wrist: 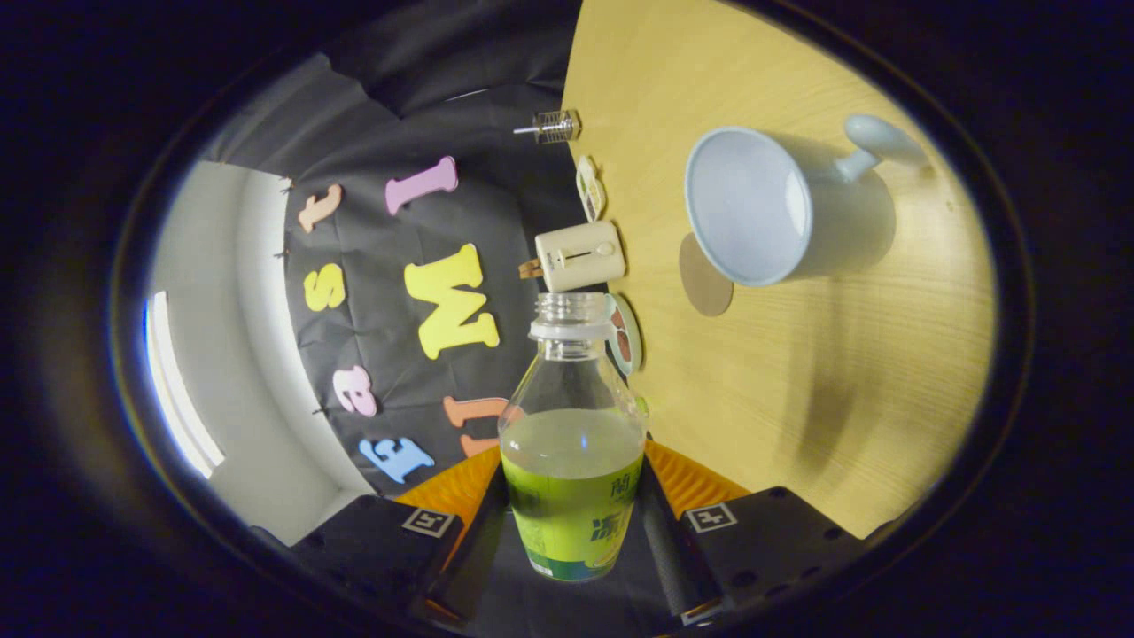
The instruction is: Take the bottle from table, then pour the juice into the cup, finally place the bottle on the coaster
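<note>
Jaws closed on the bottle (572, 443), one finger pressing each side of its labelled lower body; gripper (571, 523) is rolled hard over, so the counter (797, 399) reads as a vertical plane beside the bottle. Bottle is uncapped, juice roughly halfway up, level still well below the neck. Looks like the pour step: bottle lifted and tilting toward the cup (780, 208), nothing leaving the mouth yet.

Cup sits beyond the fingers, opening facing the bottle, well apart from the neck. Next move, I'd say: bring the mouth over the cup rim, then roll further; risk is spilling short onto the counter.

The coaster (706, 275), a round brown disc, lies just beside the cup.

Count: 1 bottle, 1 cup, 1 coaster. A few small items along the counter's far edge, too small to identify.
</note>
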